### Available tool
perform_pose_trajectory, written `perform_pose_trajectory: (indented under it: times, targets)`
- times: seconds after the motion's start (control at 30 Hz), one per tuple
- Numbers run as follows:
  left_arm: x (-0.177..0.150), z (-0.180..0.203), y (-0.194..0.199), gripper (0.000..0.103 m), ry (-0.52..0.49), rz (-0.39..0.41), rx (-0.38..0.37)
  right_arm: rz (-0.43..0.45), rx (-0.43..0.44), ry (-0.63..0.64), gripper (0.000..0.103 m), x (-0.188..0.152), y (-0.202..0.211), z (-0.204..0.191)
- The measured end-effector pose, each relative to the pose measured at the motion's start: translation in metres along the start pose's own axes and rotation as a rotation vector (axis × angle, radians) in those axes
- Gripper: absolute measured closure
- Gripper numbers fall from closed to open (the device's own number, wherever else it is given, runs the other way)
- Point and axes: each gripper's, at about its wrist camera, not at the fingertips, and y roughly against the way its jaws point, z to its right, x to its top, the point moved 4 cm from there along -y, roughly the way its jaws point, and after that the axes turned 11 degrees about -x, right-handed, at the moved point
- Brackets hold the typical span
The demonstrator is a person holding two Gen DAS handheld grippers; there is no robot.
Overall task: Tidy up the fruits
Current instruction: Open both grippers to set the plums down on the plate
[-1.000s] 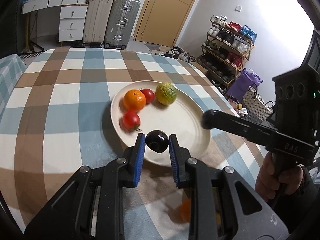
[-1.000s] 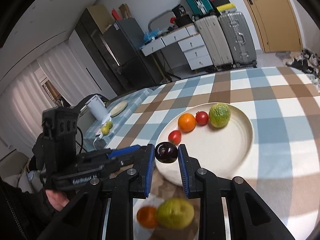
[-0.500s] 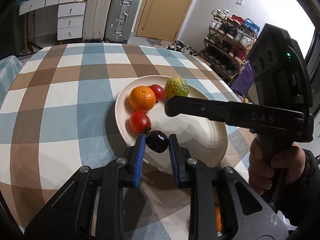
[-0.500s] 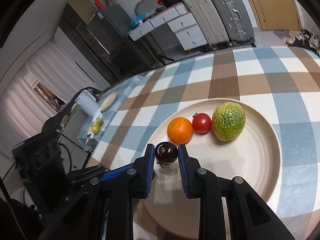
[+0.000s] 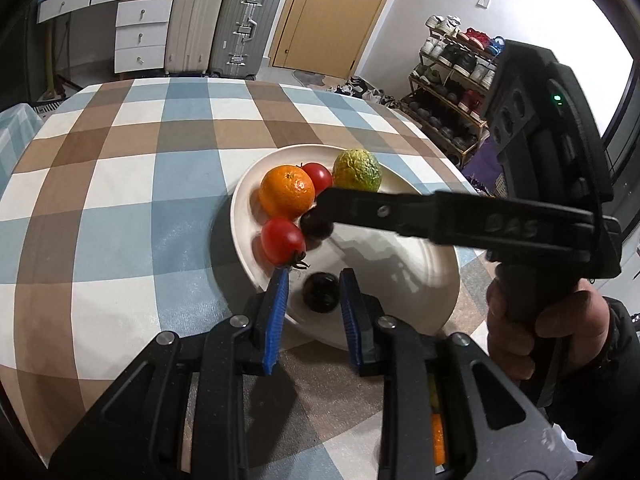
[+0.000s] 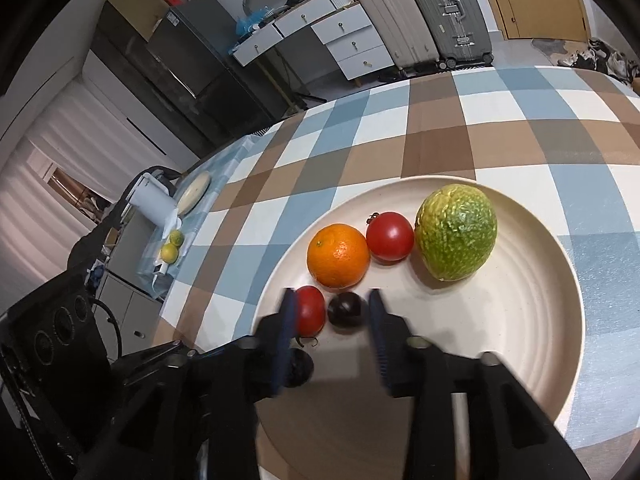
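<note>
A cream plate (image 5: 420, 276) (image 6: 532, 320) on the checked tablecloth holds an orange (image 5: 286, 191) (image 6: 338, 255), two tomatoes (image 5: 282, 239) (image 6: 390, 235), a green-yellow fruit (image 5: 357, 170) (image 6: 456, 232) and two dark plums. My left gripper (image 5: 313, 294) is open, with one plum (image 5: 320, 292) lying on the plate between its fingers. My right gripper (image 6: 332, 320) is open, with the other plum (image 6: 346, 310) resting on the plate between its fingers, next to the near tomato (image 6: 310, 310). In the left wrist view the right gripper's finger reaches across the plate over that plum (image 5: 316, 226).
Suitcases (image 5: 224, 24), a drawer unit (image 5: 140, 36) and a door stand behind the table. A shoe rack (image 5: 452, 80) is at the right. A side counter with a kettle (image 6: 154, 200) and limes (image 6: 170, 248) lies to the left. An orange object (image 5: 438, 440) shows below my left gripper.
Both grippers have opened and let their plums down onto the plate. The right gripper has moved forward over the plate, toward the orange and the near tomato.
</note>
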Motion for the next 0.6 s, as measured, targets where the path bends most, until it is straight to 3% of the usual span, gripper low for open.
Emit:
perform_pose_trajectory:
  times: [0.07,0.17,0.33,0.6]
  targets:
    - [0.000,0.002,0.004,0.070,0.003,0.007,-0.001,0.014,0.021,-0.002,0.050,0.001,0.008,0.000]
    - [-0.001,0.006,0.012,0.057,0.006,0.026,0.011,0.049,0.025,-0.008,0.037,0.000,0.025,0.002]
    - [-0.002,0.018,0.029,0.051,0.010,0.060,0.022,0.111,0.018,-0.036,0.030,-0.006,0.059,0.011]
    - [-0.013,0.052,0.057,0.033,-0.029,0.094,0.048,0.202,-0.013,-0.040,0.011,-0.032,0.114,0.015]
